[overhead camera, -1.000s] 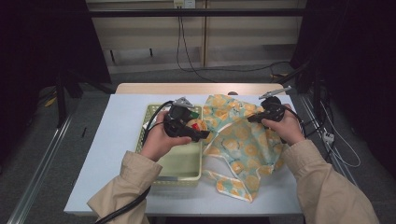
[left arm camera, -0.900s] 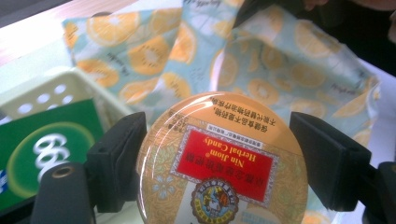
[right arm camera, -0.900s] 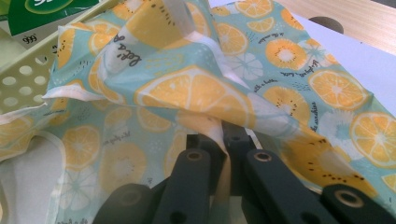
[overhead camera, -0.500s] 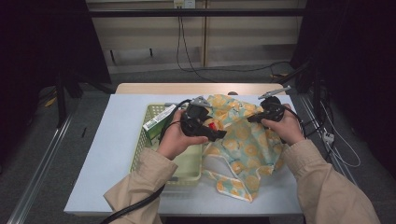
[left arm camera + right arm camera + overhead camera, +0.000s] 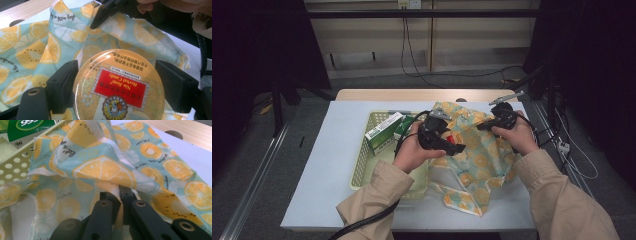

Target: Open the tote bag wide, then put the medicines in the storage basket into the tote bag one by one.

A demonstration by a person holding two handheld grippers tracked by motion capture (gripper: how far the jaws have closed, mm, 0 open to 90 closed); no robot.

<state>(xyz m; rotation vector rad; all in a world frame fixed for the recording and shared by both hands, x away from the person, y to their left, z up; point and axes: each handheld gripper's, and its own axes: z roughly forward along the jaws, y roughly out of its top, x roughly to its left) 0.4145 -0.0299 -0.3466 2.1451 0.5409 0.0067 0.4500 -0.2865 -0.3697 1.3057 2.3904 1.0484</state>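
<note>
A round yellow candy tin with a red label sits between the pads of my left gripper, which is shut on its rim. In the high view that left gripper holds the tin over a cloth bag printed with orange slices, lying right of the basket. My right gripper is shut on a fold of the cloth bag and lifts its upper edge. From above, the right gripper is at the bag's top, a little right of the left one.
A pale green perforated basket lies on the white table to the left of the bag, with green and white boxes at its far end. The basket's wall is close to the cloth. Cables run off the table's right side.
My left gripper has carried the tin to the right, from above the basket to over the cloth bag. The right gripper has kept still on the cloth.
</note>
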